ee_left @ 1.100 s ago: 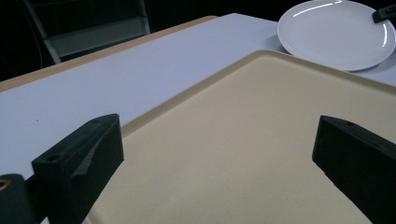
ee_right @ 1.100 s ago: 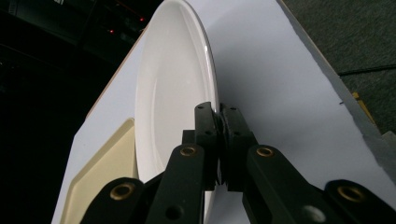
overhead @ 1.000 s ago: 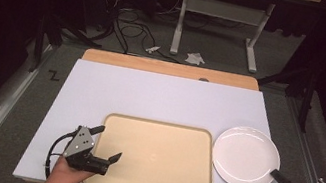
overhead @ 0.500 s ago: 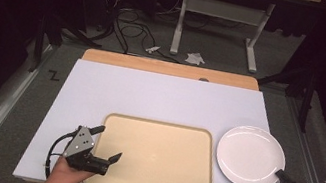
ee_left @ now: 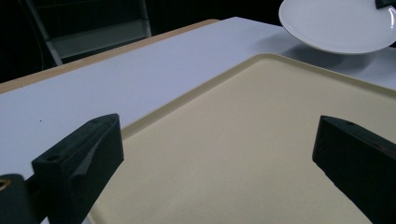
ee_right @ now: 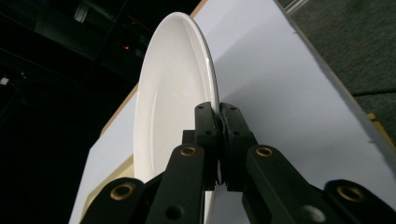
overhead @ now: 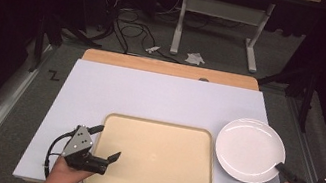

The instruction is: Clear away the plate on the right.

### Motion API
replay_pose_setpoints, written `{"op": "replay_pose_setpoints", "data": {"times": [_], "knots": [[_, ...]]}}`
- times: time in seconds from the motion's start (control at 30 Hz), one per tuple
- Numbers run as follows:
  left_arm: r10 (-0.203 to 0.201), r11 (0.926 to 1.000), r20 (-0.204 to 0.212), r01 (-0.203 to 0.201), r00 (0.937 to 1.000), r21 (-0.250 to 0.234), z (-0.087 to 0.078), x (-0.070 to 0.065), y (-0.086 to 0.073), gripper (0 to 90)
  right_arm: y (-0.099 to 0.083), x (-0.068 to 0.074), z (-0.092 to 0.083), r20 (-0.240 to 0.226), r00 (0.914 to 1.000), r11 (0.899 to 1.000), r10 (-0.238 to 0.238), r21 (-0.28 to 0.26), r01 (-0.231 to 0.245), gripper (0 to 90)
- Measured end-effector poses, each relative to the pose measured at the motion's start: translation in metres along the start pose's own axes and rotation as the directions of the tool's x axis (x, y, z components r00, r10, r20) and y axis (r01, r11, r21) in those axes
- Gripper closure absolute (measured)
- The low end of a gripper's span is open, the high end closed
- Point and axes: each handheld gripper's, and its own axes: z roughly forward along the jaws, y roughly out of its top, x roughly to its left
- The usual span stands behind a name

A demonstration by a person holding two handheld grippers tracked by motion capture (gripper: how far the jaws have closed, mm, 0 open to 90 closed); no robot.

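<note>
A white-topped table (overhead: 160, 96) stands in a dark room, cables on the grey floor (overhead: 128, 19) beyond. The right gripper (overhead: 281, 167) pinches the round white plate (overhead: 247, 147) at its near-right rim, right of the beige plastic tray (overhead: 159, 159); the left gripper (overhead: 106, 143) is spread.

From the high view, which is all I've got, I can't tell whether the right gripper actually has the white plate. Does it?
Observer: Yes. In the right gripper view the right gripper is closed on the rim of the white plate.
Operator: Is the plate flat on the table?
Observer: No. The left gripper view shows the plate off the white table, with a shadow beneath its edge.
Operator: And the left gripper, is it holding anything?
Observer: No. The left gripper has its jaws wide apart over the beige tray, with nothing between them.
</note>
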Motion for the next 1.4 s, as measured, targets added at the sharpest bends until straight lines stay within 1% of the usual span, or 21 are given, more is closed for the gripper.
{"op": "replay_pose_setpoints", "data": {"times": [0.13,0.3,0.33,0.37,0.43,0.53,0.6,0.77,0.9,1.0,1.07,1.17,1.23,1.27,1.33,1.4], "knots": [[-0.002,1.0000,-0.004,0.002,1.0000,-0.001,0.000,0.001,0.000,2.7,0.003,0.009,0.006,-0.026,0.9997,1.000,-0.005,0.011,0.005,89.3],[0.000,1.0000,-0.010,0.000,1.0000,-0.006,-0.001,0.001,0.000,2.6,0.007,0.021,0.015,-0.034,0.9990,0.999,-0.028,0.024,0.028,89.2],[-0.001,1.0000,-0.011,0.001,0.9999,-0.009,-0.001,0.001,0.000,2.6,0.007,0.024,0.017,-0.036,0.9991,0.999,-0.024,0.025,0.025,89.2],[-0.001,1.0000,-0.011,0.001,0.9999,-0.010,-0.001,0.001,0.000,2.5,0.008,0.026,0.019,-0.041,0.9985,0.999,-0.036,0.025,0.037,89.3],[0.000,0.9999,-0.012,0.000,0.9999,-0.013,-0.001,0.002,0.001,2.4,0.010,0.031,0.023,-0.051,0.9977,0.999,-0.044,0.026,0.046,89.3],[-0.008,0.9997,-0.015,0.007,0.9999,-0.023,-0.003,0.002,0.000,2.3,0.010,0.040,0.030,-0.063,0.9964,0.997,-0.058,0.038,0.060,89.2],[-0.008,0.9995,-0.016,0.007,0.9998,-0.029,-0.004,0.003,0.001,2.2,0.009,0.046,0.037,-0.082,0.9944,0.996,-0.067,0.056,0.071,89.3],[-0.001,0.9992,-0.015,0.001,0.9999,-0.040,-0.005,0.002,0.002,1.8,0.002,0.061,0.055,-0.112,0.9915,0.994,-0.067,0.075,0.075,89.3],[-0.004,0.9990,-0.019,0.003,0.9998,-0.045,-0.006,0.001,0.001,1.8,-0.004,0.069,0.066,-0.141,0.9879,0.993,-0.065,0.086,0.078,89.2],[0.001,0.9994,-0.020,-0.001,0.9998,-0.034,-0.004,0.001,0.000,1.2,-0.014,0.067,0.073,-0.176,0.9826,0.993,-0.058,0.094,0.076,89.2],[0.002,0.9997,-0.016,-0.002,0.9999,-0.025,-0.003,0.000,0.000,0.9,-0.021,0.064,0.077,-0.193,0.9812,0.990,-0.016,0.133,0.042,89.2],[0.011,0.9997,-0.012,-0.011,0.9999,-0.023,-0.003,-0.002,0.000,0.4,-0.025,0.070,0.078,-0.197,0.9794,0.987,-0.043,0.142,0.072,89.1],[0.017,0.9996,-0.010,-0.017,0.9998,-0.024,-0.003,-0.002,0.000,0.2,-0.028,0.072,0.082,-0.203,0.9776,0.985,-0.054,0.148,0.086,89.1],[0.017,0.9996,-0.012,-0.017,0.9998,-0.024,-0.004,-0.002,-0.001,0.2,-0.029,0.074,0.083,-0.203,0.9783,0.984,-0.042,0.158,0.075,89.1],[0.016,0.9996,-0.014,-0.016,0.9998,-0.023,-0.004,-0.002,-0.001,0.2,-0.032,0.076,0.086,-0.207,0.9765,0.982,-0.059,0.162,0.094,89.1],[0.016,0.9995,-0.013,-0.016,0.9998,-0.026,-0.005,-0.002,-0.001,0.2,-0.035,0.080,0.089,-0.212,0.9752,0.980,-0.063,0.170,0.101,89.0]]}}
